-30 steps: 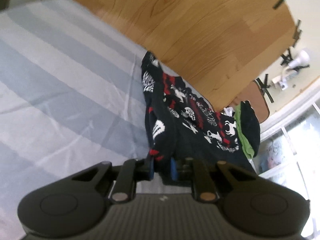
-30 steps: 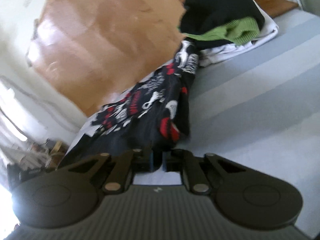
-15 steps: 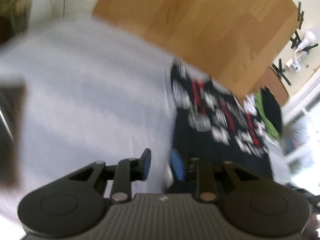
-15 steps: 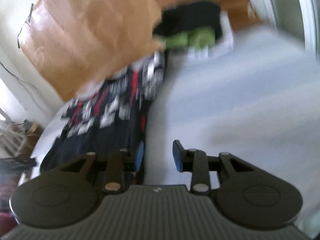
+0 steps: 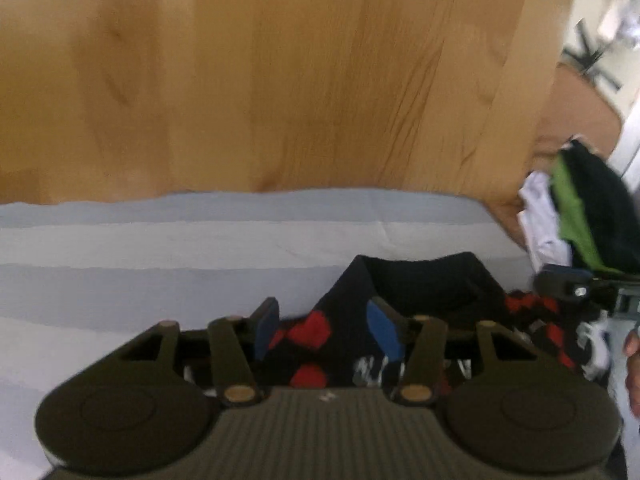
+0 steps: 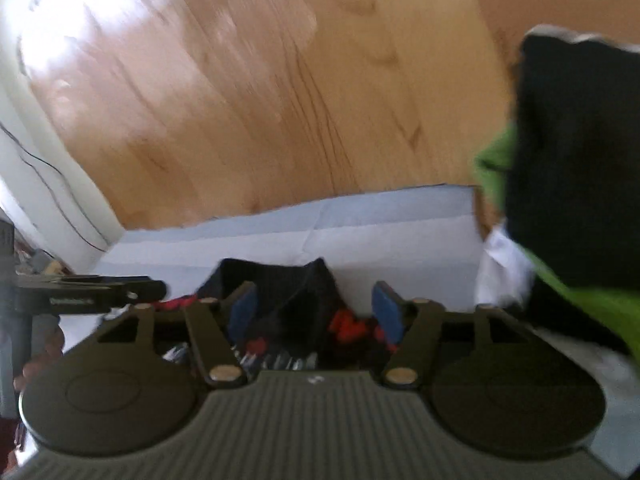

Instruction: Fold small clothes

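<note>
The left gripper (image 5: 326,330) was spread wide above the black garment (image 5: 420,284) with red and white print, which lay on the striped sheet (image 5: 160,264) near the wooden headboard (image 5: 280,80). The right gripper (image 6: 314,314) was likewise wide apart over the same garment (image 6: 280,280), holding nothing. A pile of black, green and white clothes (image 5: 580,216) sat just beside the garment, at the sheet's corner.
</note>
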Motion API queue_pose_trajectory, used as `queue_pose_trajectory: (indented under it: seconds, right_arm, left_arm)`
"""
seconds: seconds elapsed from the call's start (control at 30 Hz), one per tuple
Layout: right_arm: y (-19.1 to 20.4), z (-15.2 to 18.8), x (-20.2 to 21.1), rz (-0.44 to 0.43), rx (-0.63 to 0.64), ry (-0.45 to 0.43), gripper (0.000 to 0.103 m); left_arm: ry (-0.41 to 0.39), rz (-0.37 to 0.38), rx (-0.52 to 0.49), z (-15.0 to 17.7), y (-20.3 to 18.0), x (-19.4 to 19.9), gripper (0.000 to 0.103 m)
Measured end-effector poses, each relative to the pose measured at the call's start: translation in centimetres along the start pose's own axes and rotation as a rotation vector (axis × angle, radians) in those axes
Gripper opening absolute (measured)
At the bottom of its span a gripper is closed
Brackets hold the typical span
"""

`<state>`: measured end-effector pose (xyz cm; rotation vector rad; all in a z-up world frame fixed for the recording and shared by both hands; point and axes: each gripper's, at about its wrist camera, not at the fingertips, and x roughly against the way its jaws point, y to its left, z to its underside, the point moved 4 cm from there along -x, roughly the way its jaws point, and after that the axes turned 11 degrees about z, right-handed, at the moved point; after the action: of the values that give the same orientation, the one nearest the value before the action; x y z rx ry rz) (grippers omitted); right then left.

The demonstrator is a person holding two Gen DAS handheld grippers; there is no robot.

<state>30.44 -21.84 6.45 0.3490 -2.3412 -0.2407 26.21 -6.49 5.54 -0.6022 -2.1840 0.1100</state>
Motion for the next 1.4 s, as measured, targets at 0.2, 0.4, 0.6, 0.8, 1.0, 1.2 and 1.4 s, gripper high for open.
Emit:
queue_pose_trajectory:
  seconds: [0.2, 0.4, 0.6, 0.8, 1.0, 1.2, 1.4]
  right_arm:
    - [0.7, 0.6, -3.1, -0.001, 0.06, 0.073, 0.034]
    - [2.7, 1.5, 3.0, -0.009, 0.111, -0.02, 0.012]
    - [6.3, 5.0, 15.0, -0.06, 0.204, -0.179, 0.012]
    - [9.0, 13.4, 24.7, -0.097, 0.304, -0.259, 0.012]
    - [9.9, 22.6, 26.8, -0.099, 0.299, -0.213, 0.012]
    - [9.7, 26.6, 24.1, -0.021, 0.266, -0.125, 0.023]
    - [6.6, 25.1, 29.0, -0.099, 0.185, -0.2, 0.046]
  left_arm:
    - [0.041, -0.005, -0.018, 0.2, 0.1, -4.7, 0.013]
    - [-0.037, -0.005, -0.065, 0.3, -1.9, 0.3, 0.01]
    - [-0.191, 0.084, -0.137, 3.2, -5.0, 10.3, 0.01]
    - [-0.286, 0.159, -0.238, 12.2, -8.2, 19.4, 0.01]
    - [-0.25, 0.186, -0.202, 22.2, -8.9, 21.9, 0.01]
    - [-0.147, 0.127, -0.108, 28.2, -7.4, 20.1, 0.026]
    - [-0.233, 0.138, -0.012, 26.9, -3.4, 24.9, 0.052]
